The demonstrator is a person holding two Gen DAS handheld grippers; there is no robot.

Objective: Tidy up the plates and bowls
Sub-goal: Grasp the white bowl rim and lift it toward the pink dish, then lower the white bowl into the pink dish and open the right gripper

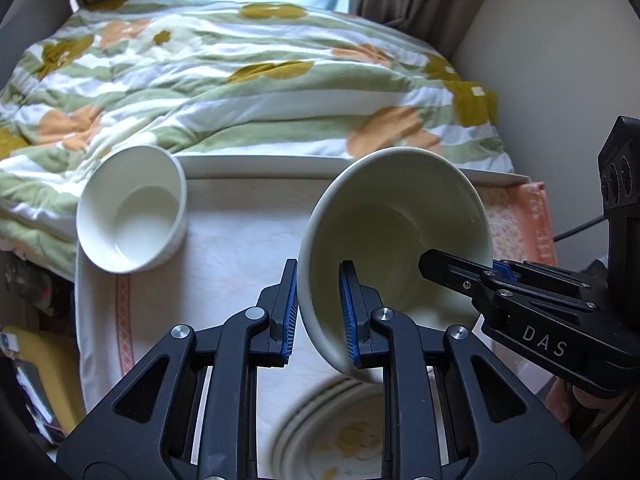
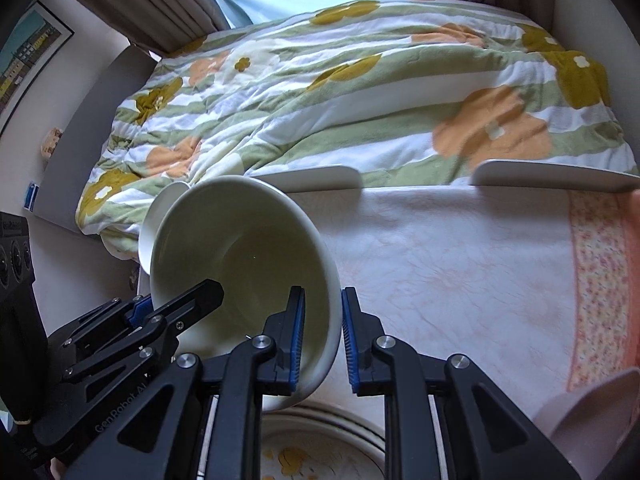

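Note:
A cream bowl [image 1: 392, 216] is held tilted above the table by both grippers. My left gripper [image 1: 318, 312] is shut on its left rim. My right gripper [image 2: 322, 336] is shut on its right rim; the same bowl fills the right wrist view [image 2: 240, 248]. The right gripper also shows at the right of the left wrist view [image 1: 460, 272]. A second white bowl [image 1: 132, 212] sits upright at the table's far left corner. A patterned plate [image 1: 340, 436] lies below the held bowl, also seen in the right wrist view [image 2: 316, 448].
The table is covered by a pale cloth [image 2: 460, 264] with an orange floral border. A flowered quilt [image 1: 240, 80] on a bed lies just beyond the table's far edge. A pink object [image 2: 592, 412] sits at the near right.

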